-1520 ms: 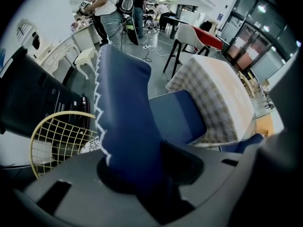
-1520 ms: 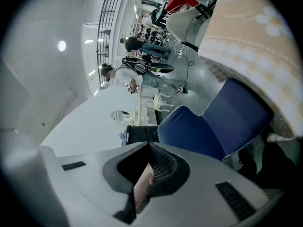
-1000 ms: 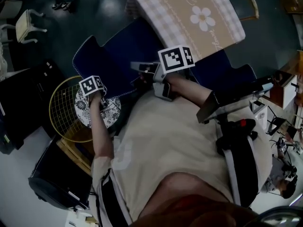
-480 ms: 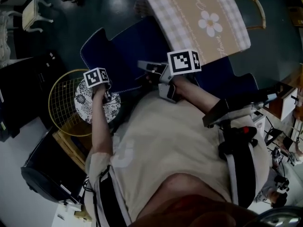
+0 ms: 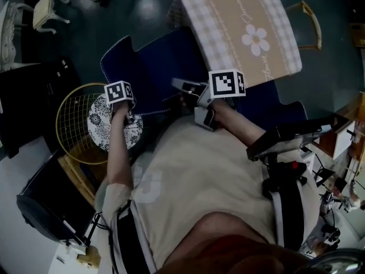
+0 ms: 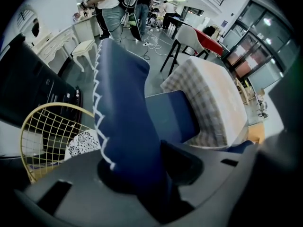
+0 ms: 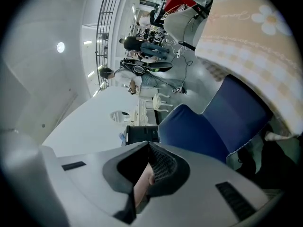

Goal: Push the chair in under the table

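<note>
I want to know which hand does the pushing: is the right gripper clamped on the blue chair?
No, the right gripper has its jaws closed together with nothing between them; the blue chair lies beyond.

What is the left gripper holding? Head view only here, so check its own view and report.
Observer: The left gripper is closed on the edge of the blue chair back.
Operator: Now report the right one.
Observer: The right gripper has its jaws together, with nothing between them; the table lies ahead of it.
Operator: Check the room beyond.
Observer: People stand on the far side of the room, well clear of the blue chair back.
</note>
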Demonstrator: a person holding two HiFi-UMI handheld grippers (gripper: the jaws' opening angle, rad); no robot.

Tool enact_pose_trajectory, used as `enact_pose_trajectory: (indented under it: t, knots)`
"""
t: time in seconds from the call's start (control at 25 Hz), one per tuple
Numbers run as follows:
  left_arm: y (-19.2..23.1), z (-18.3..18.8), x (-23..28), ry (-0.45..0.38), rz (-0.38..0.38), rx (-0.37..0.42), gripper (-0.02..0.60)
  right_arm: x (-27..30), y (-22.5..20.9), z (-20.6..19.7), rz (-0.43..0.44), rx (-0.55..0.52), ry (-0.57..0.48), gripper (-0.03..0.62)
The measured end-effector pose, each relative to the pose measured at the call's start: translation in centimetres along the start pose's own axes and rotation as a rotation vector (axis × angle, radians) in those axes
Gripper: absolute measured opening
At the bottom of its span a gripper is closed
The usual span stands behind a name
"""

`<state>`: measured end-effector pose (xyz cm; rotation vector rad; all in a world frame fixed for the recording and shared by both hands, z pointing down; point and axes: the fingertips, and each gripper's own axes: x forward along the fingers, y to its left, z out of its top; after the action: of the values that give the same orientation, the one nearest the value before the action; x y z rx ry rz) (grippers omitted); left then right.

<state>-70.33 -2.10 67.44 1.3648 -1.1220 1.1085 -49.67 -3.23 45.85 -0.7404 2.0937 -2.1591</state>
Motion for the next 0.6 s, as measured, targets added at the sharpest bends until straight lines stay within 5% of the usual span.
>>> enact_pose_trajectory:
  t: [0.6]
  knots:
    - [-0.76, 0.18, 0.25, -0.002, -0.016, -0.004, 0.143, 0.42, 0.25, 0.52, 0.004, -0.002, -0.001, 0.011]
